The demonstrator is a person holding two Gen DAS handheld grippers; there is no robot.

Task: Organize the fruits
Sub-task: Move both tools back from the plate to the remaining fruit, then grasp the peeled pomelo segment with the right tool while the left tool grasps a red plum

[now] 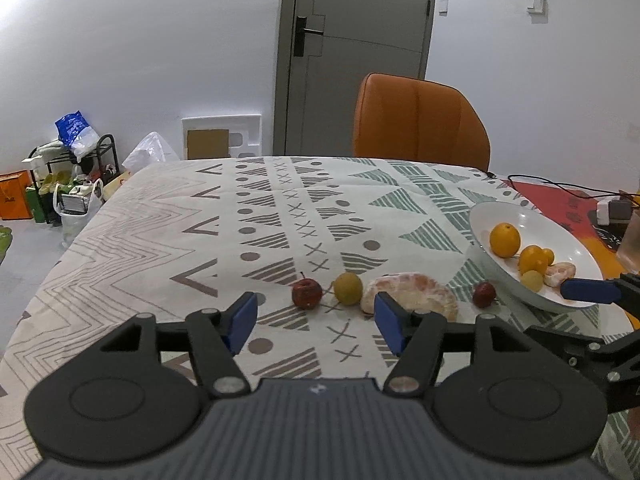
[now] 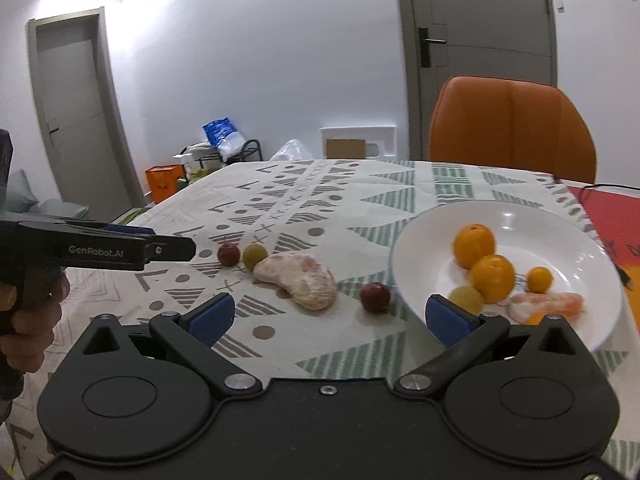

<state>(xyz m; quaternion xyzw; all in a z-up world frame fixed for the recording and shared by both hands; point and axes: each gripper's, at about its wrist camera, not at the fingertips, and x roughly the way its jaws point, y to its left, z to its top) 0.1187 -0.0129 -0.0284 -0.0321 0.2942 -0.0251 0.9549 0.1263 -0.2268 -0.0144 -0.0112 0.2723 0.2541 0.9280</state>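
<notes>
Four fruits lie in a row on the patterned tablecloth: a small red fruit [image 1: 307, 294] [image 2: 229, 255], a yellow-green one [image 1: 348, 288] [image 2: 255, 256], a peeled pomelo piece [image 1: 412, 296] [image 2: 298, 280] and another red fruit [image 1: 484, 294] [image 2: 375, 297]. A white bowl [image 1: 560, 232] [image 2: 560, 240] on the right holds oranges, a yellow-green fruit and a peeled segment. My left gripper [image 1: 316, 324] [image 2: 172, 246] hovers open just short of the row, with nothing between its pads. My right gripper [image 2: 330, 316] is open and empty, with one of its fingers [image 1: 588, 290] over the bowl's near rim.
An orange chair [image 1: 420, 120] stands at the table's far side before a grey door. A black cable [image 1: 560, 188] and a small white box lie on a red mat behind the bowl. Bags and a rack sit on the floor at far left.
</notes>
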